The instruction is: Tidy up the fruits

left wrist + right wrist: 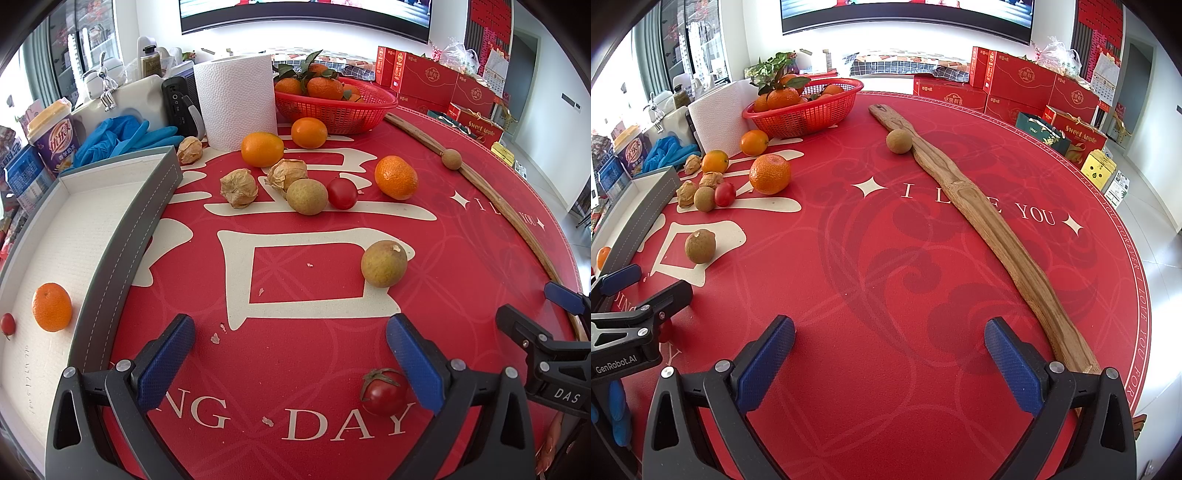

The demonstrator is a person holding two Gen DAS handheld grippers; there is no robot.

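My left gripper (291, 354) is open and empty above the red table mat; a cherry tomato (384, 391) lies by its right finger. A grey tray (144, 218) at the left holds an orange (51, 307) and a small tomato (7, 324). Loose on the mat are a brown longan (384, 263), another longan (307, 196), a tomato (342, 193), three oranges (396, 177) and husked physalis (238, 187). My right gripper (890, 354) is open and empty over bare mat, and shows at the right of the left wrist view (554, 306). One longan (899, 141) rests against the wooden strip (982, 218).
A red basket (332, 107) of leafy oranges stands at the back, beside a paper towel roll (236, 99). Blue gloves (122, 136), a drink cup (53, 136) and a speaker sit behind the tray. Red gift boxes (1023, 81) stand beyond the table's far edge.
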